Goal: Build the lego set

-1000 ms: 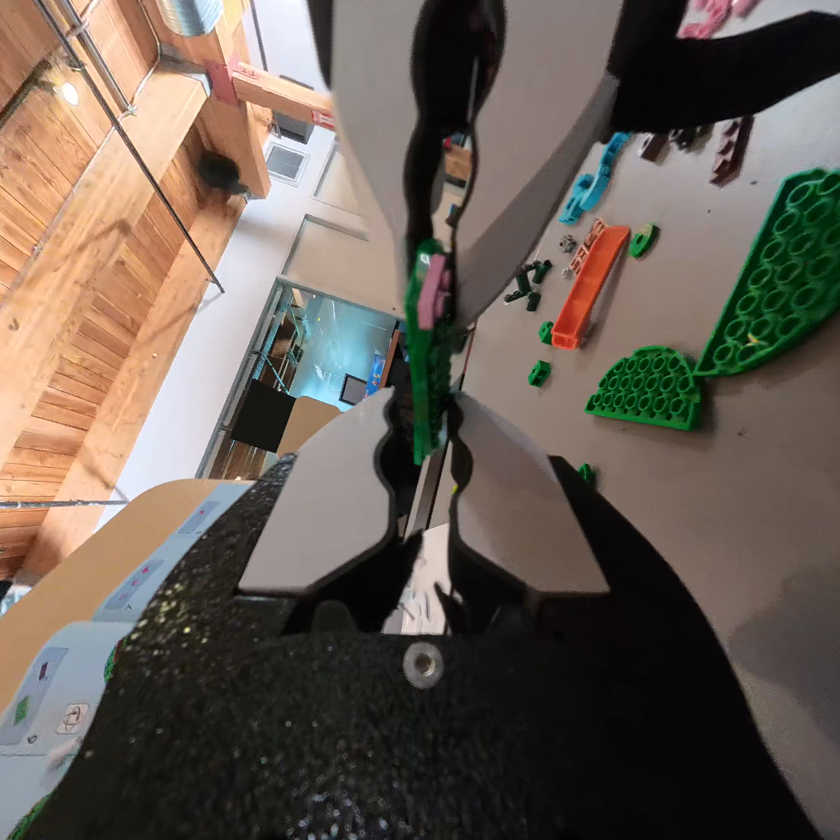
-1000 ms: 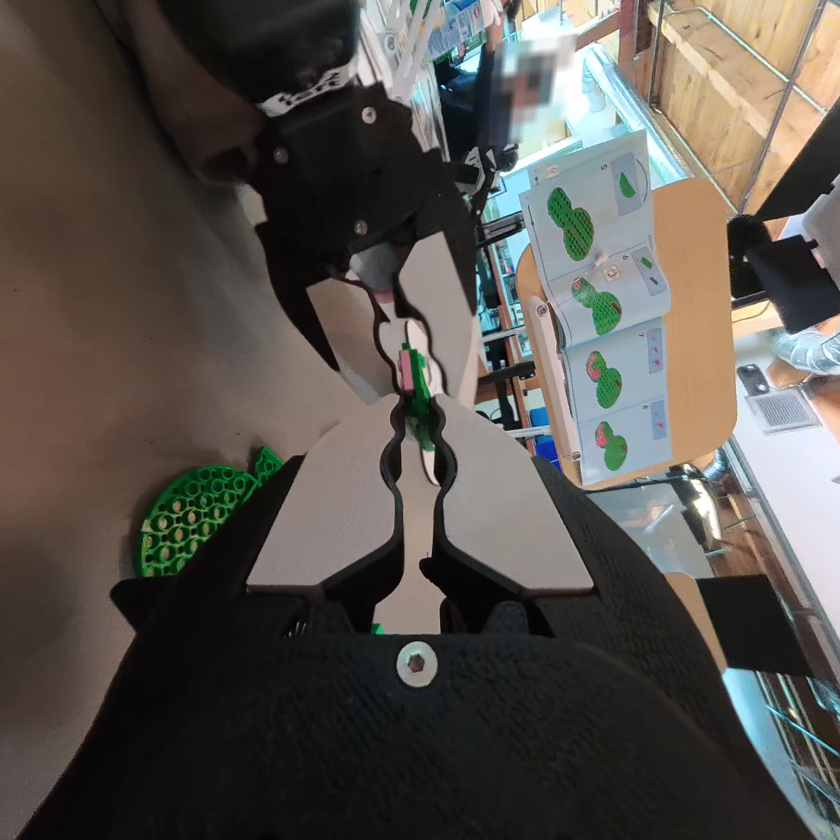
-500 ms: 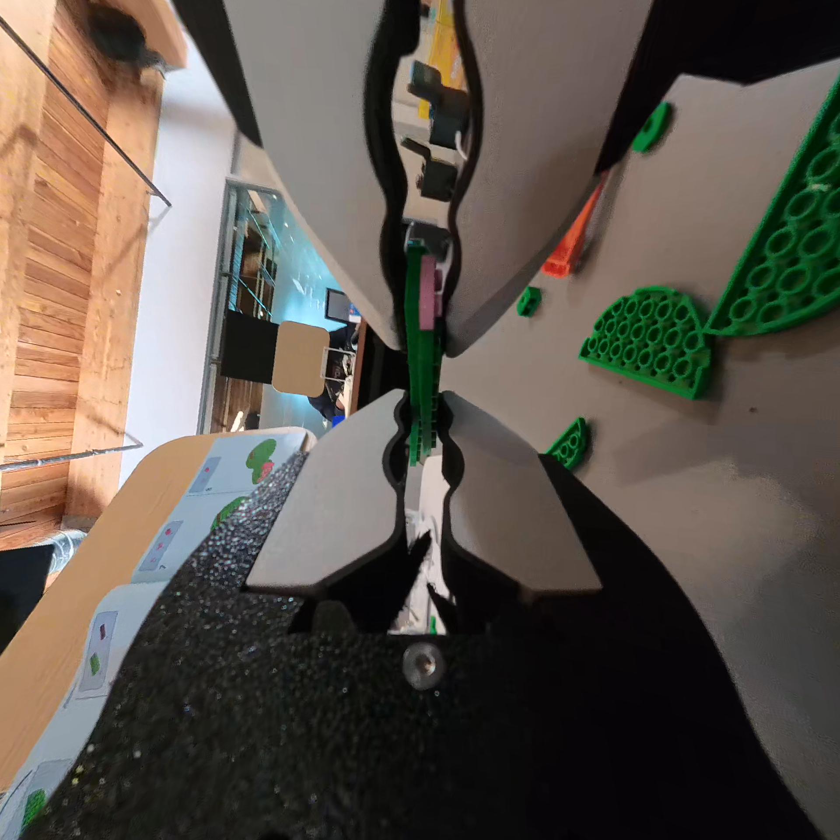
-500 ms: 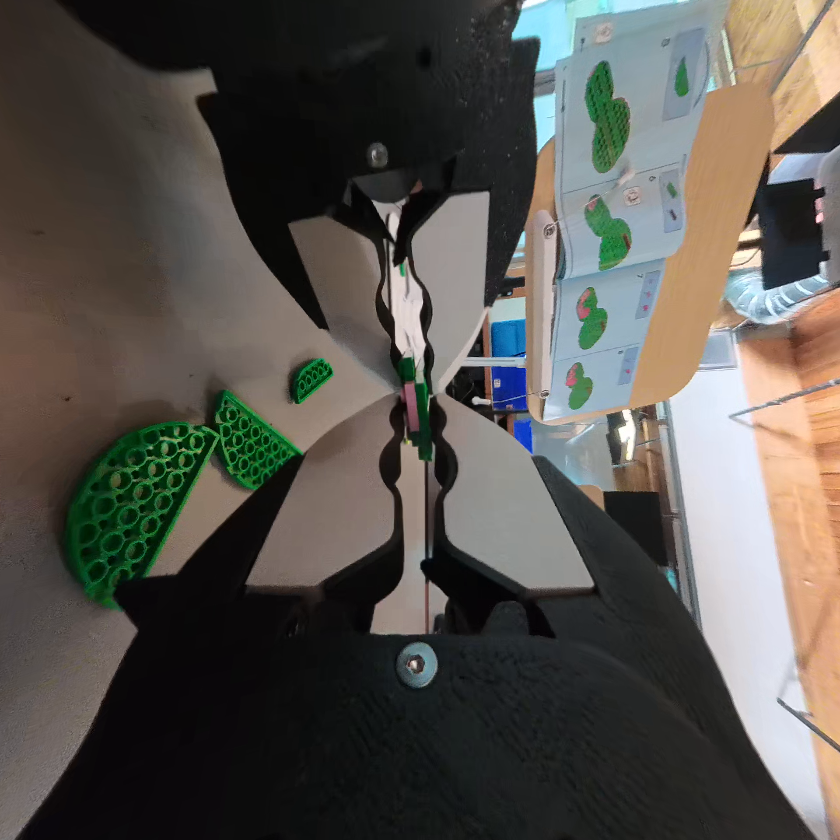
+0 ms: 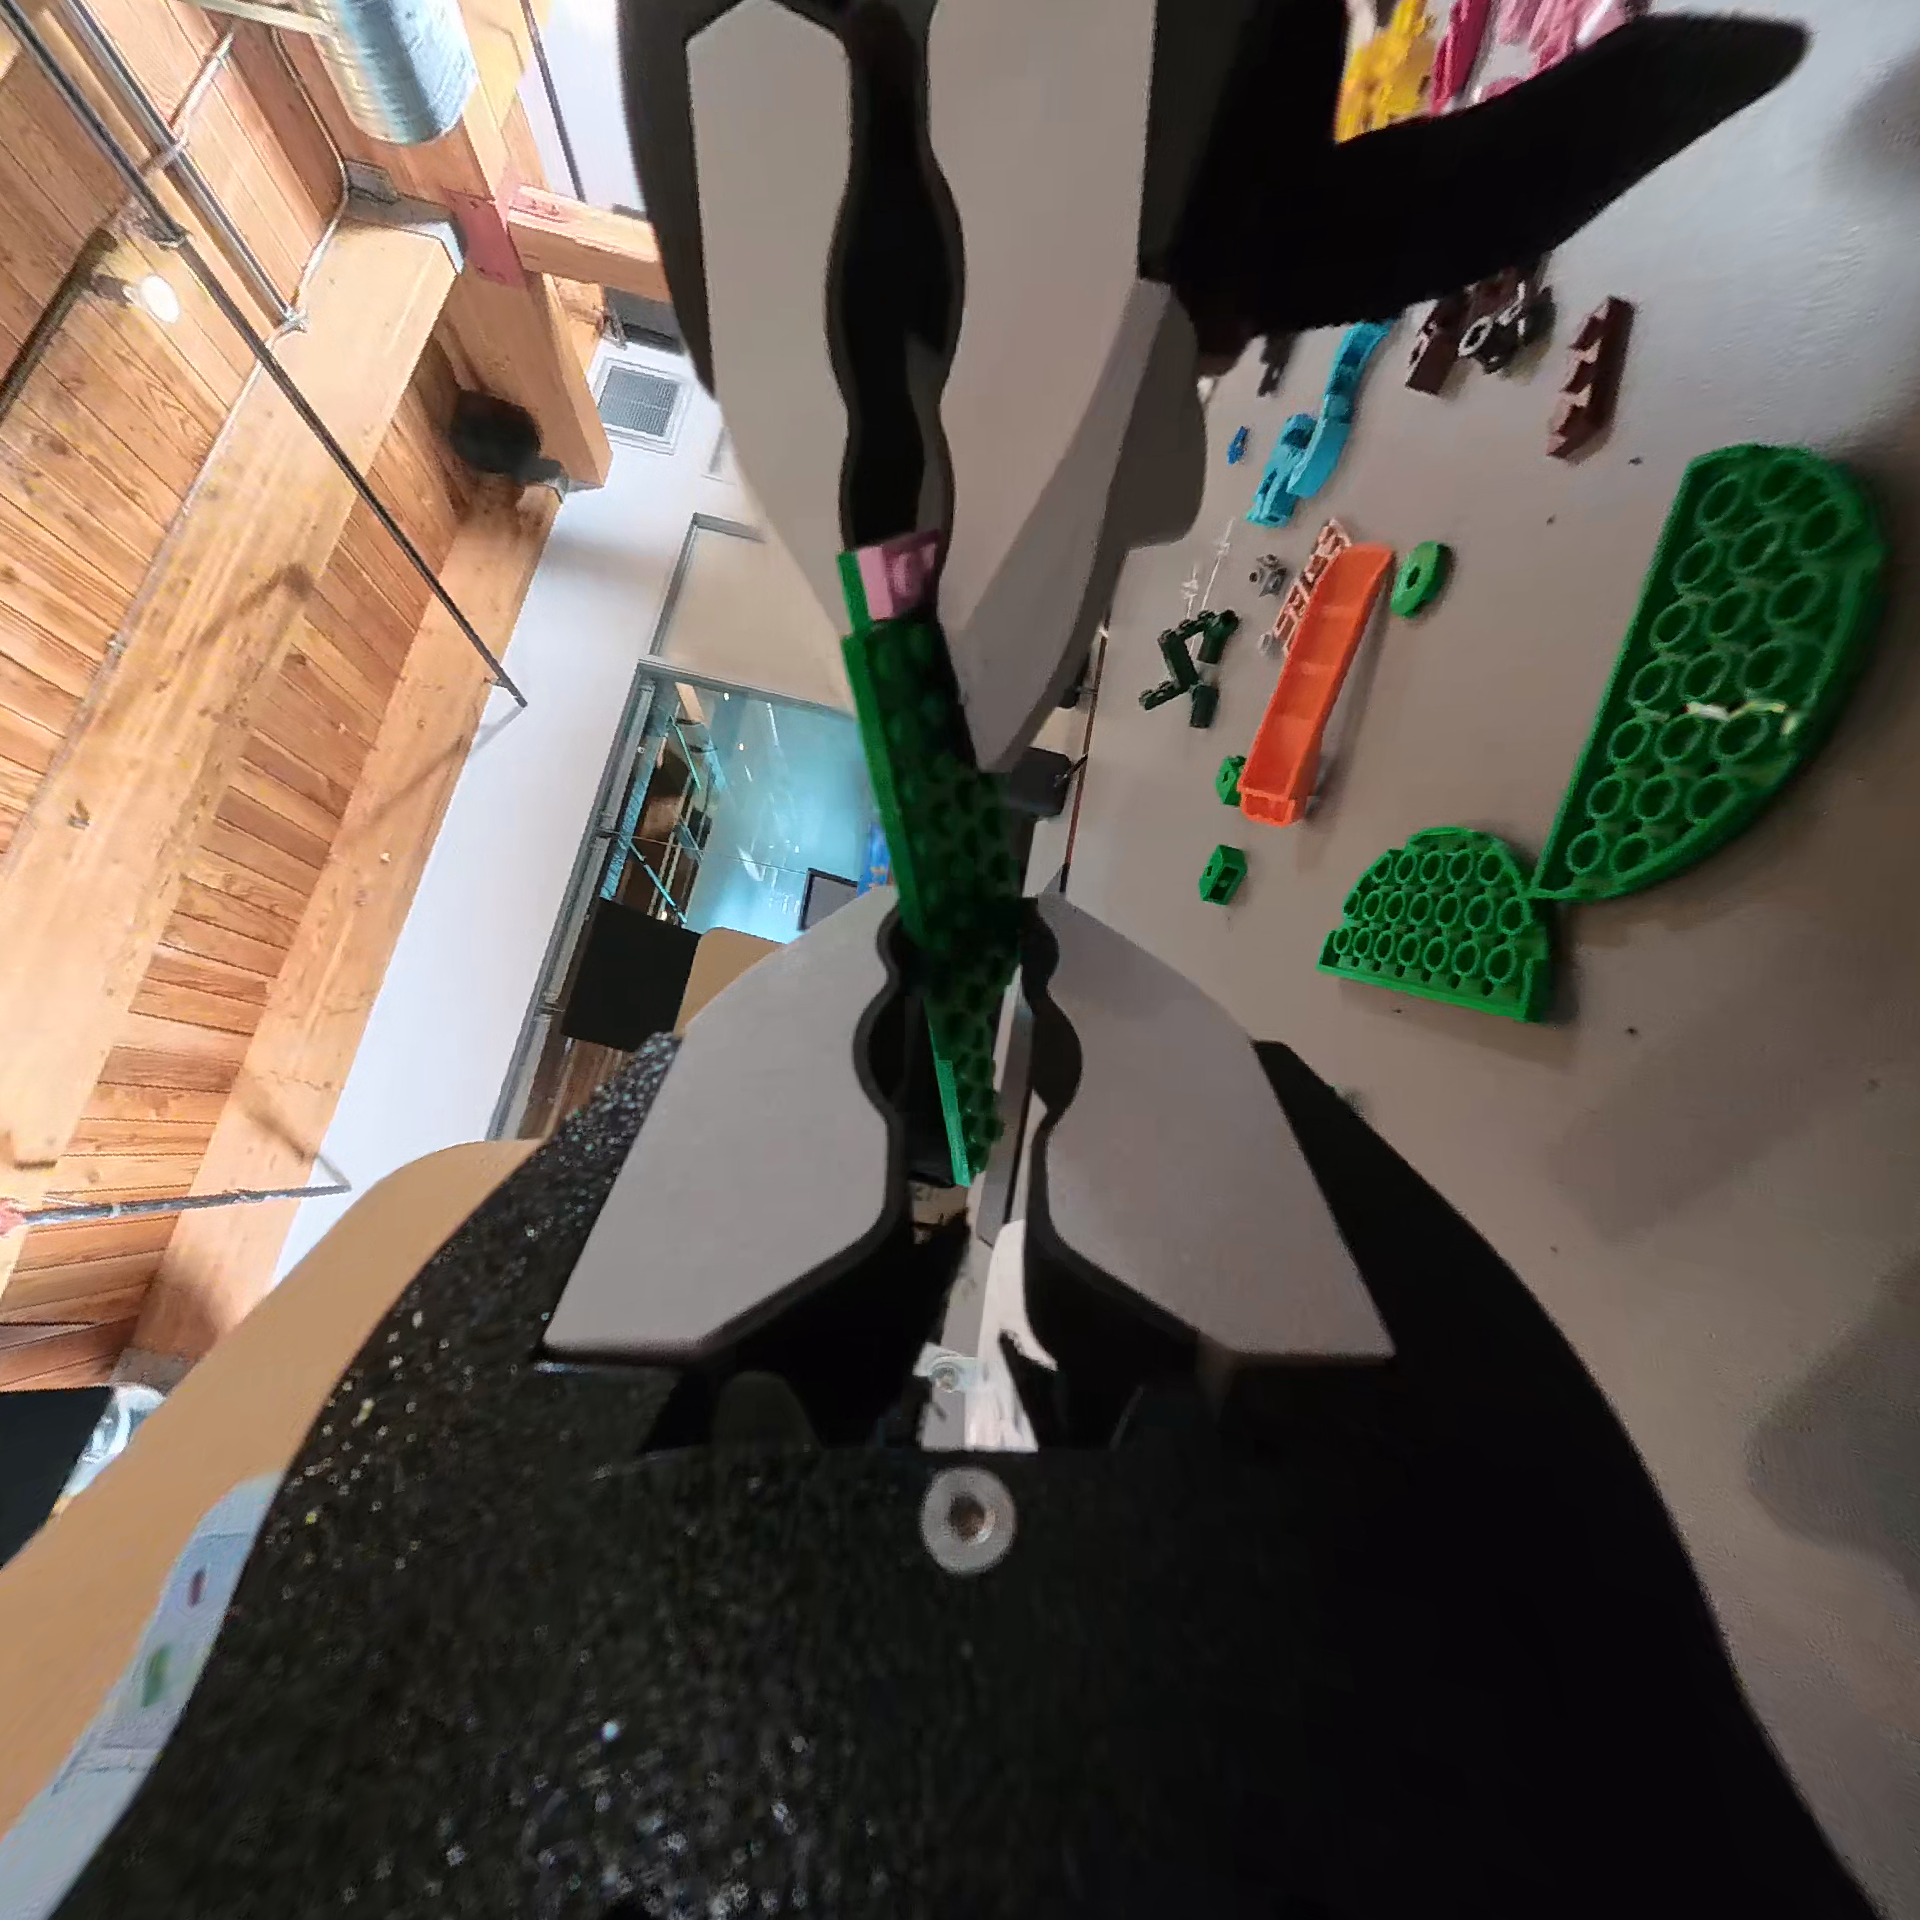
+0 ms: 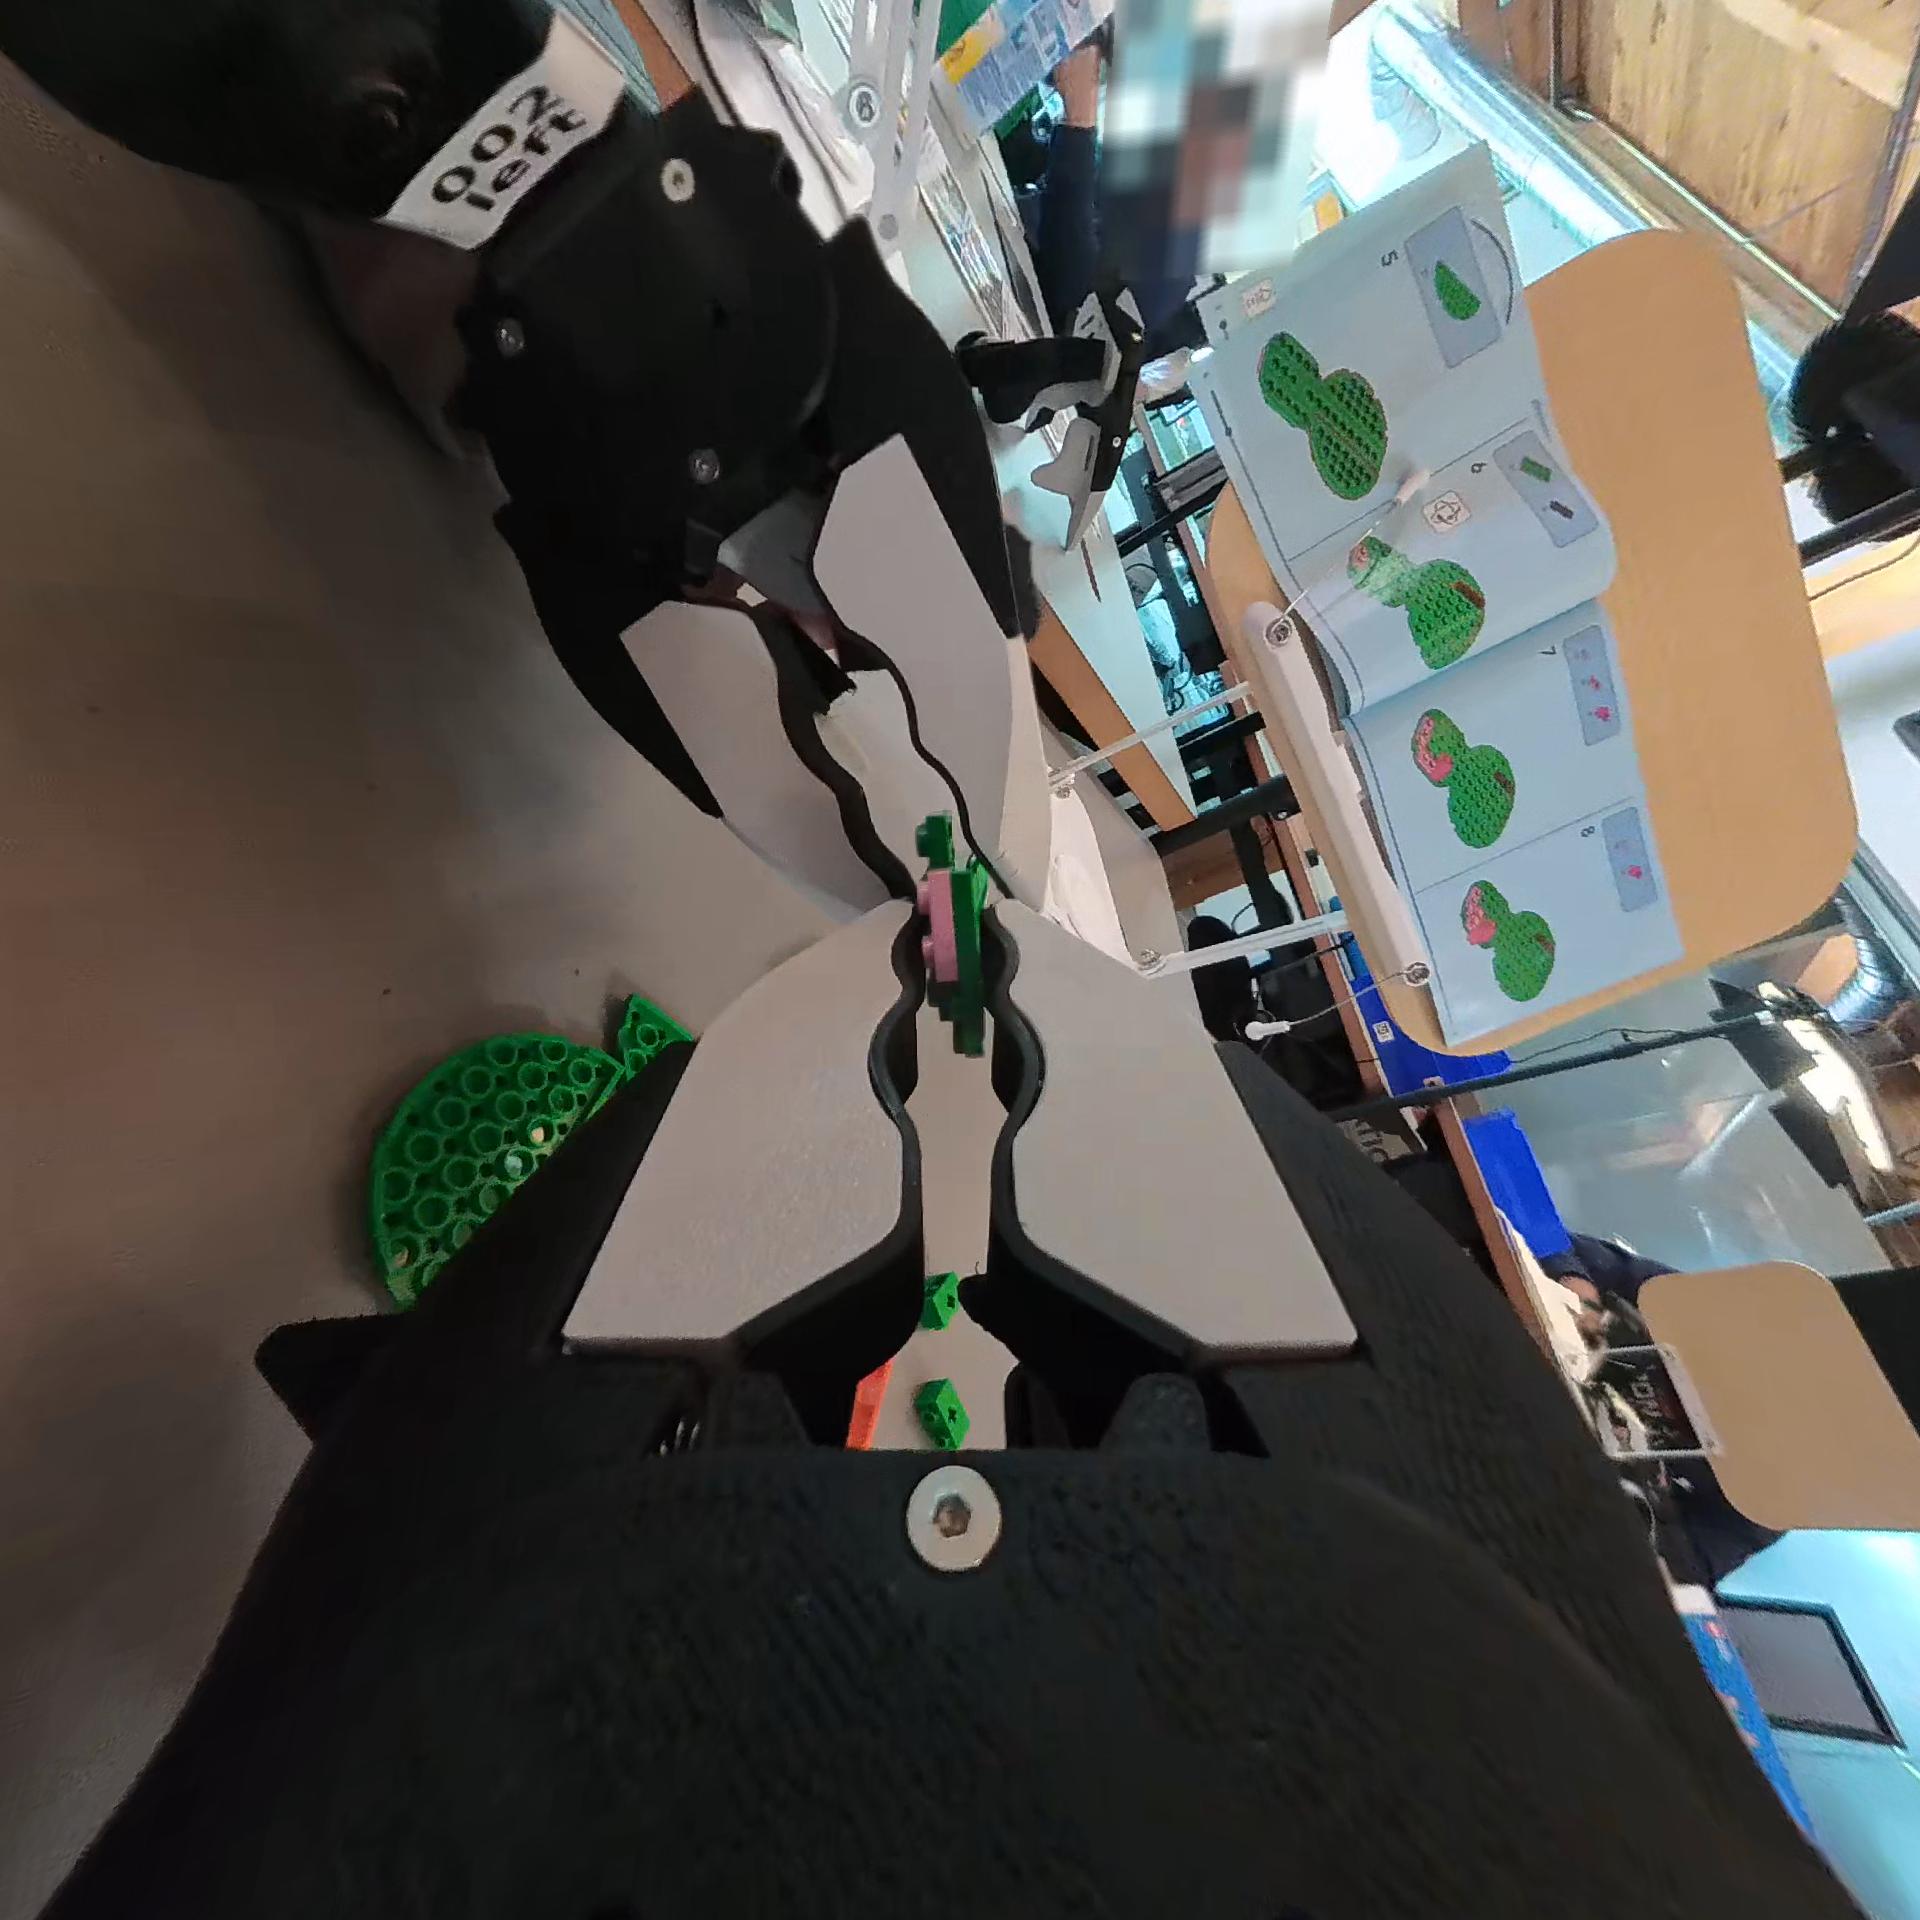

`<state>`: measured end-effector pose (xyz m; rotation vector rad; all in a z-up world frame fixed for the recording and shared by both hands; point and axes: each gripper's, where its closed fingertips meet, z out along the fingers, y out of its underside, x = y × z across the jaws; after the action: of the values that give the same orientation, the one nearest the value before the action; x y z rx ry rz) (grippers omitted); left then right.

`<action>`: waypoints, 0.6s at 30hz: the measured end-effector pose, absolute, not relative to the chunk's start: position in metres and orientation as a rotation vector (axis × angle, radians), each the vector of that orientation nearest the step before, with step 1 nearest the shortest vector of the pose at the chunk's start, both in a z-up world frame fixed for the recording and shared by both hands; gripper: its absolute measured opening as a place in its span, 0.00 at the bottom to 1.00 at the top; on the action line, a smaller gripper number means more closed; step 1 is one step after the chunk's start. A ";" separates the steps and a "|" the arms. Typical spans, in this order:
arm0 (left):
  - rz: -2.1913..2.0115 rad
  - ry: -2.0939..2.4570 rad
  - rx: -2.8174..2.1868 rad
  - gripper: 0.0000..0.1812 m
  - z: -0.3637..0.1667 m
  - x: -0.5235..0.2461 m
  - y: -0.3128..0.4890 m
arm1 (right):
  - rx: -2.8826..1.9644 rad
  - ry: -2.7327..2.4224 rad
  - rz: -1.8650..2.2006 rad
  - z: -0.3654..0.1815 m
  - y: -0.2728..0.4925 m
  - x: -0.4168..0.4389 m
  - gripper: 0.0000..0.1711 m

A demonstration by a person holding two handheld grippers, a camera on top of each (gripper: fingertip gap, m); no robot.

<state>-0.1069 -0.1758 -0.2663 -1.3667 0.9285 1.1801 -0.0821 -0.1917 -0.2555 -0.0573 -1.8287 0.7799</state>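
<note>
A long green plate point(image 5: 940, 821) is held in the air between both grippers, above the grey table point(image 5: 1558, 1195). My left gripper point(image 5: 961, 920) is shut on its near end. A small pink brick point(image 5: 896, 577) sits on the far end, where the right gripper comes in from the top. In the right wrist view my right gripper point(image 6: 951, 920) is shut on the pink brick point(image 6: 940, 925) and the green plate point(image 6: 968, 940) together. The left gripper point(image 6: 935, 862) faces it tip to tip.
On the table lie a small green half-round plate point(image 5: 1444, 935), a large one point(image 5: 1714, 686), an orange piece point(image 5: 1314, 686), blue pieces point(image 5: 1309, 436), dark red pieces point(image 5: 1579, 384) and small green bricks point(image 5: 1221, 873). An open instruction booklet point(image 6: 1455, 665) stands on a wooden board. The tips of both grippers are at nearly the same place.
Both grippers have tilted with the plate still held between them. The plate's studded face now shows in the left wrist view. The right gripper sits a little farther off.
</note>
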 end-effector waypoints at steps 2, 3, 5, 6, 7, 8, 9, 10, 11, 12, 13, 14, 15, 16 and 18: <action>1.118 0.876 -1.374 0.09 -0.262 -0.107 -0.177 | -0.087 -1.802 0.788 -0.250 -0.191 -0.083 0.06; 1.074 0.853 -1.377 0.05 -0.261 -0.107 -0.178 | -0.101 -1.792 0.788 -0.248 -0.191 -0.084 0.08; 0.986 0.812 -1.413 0.05 -0.262 -0.110 -0.179 | -0.154 -1.796 0.811 -0.245 -0.188 -0.084 0.13; 0.947 0.783 -1.428 0.05 -0.262 -0.112 -0.179 | -0.196 -1.799 0.814 -0.243 -0.186 -0.086 0.15; 0.902 0.760 -1.443 0.05 -0.263 -0.113 -0.179 | -0.227 -1.806 0.790 -0.243 -0.182 -0.088 0.15; 0.854 0.745 -1.461 0.05 -0.264 -0.112 -0.179 | -0.241 -1.809 0.743 -0.244 -0.180 -0.089 0.15; 0.803 0.736 -1.474 0.05 -0.265 -0.111 -0.179 | -0.245 -1.813 0.682 -0.245 -0.177 -0.091 0.15; 0.740 0.739 -1.489 0.05 -0.268 -0.107 -0.179 | -0.236 -1.827 0.618 -0.248 -0.177 -0.092 0.15; 0.685 0.736 -1.500 0.05 -0.269 -0.105 -0.179 | -0.224 -1.848 0.559 -0.253 -0.177 -0.092 0.15; 0.640 0.727 -1.523 0.06 -0.271 -0.104 -0.179 | -0.214 -1.862 0.509 -0.256 -0.176 -0.093 0.15; 0.588 0.730 -1.549 0.06 -0.274 -0.103 -0.180 | -0.211 -1.876 0.476 -0.259 -0.176 -0.092 0.15; 0.538 0.729 -1.562 0.06 -0.275 -0.102 -0.180 | -0.216 -1.888 0.465 -0.260 -0.177 -0.092 0.15; 0.500 0.724 -1.569 0.06 -0.275 -0.101 -0.181 | -0.228 -1.893 0.473 -0.259 -0.178 -0.091 0.15; 0.466 0.724 -1.575 0.05 -0.275 -0.099 -0.182 | -0.242 -1.896 0.486 -0.258 -0.179 -0.091 0.14; 0.428 0.735 -1.585 0.05 -0.277 -0.097 -0.183 | -0.261 -1.919 0.495 -0.259 -0.179 -0.089 0.12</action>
<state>-0.0971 -0.1825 -0.2770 -1.5853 0.7345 0.4277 -0.0893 -0.1792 -0.2591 -0.2614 -1.9190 0.4945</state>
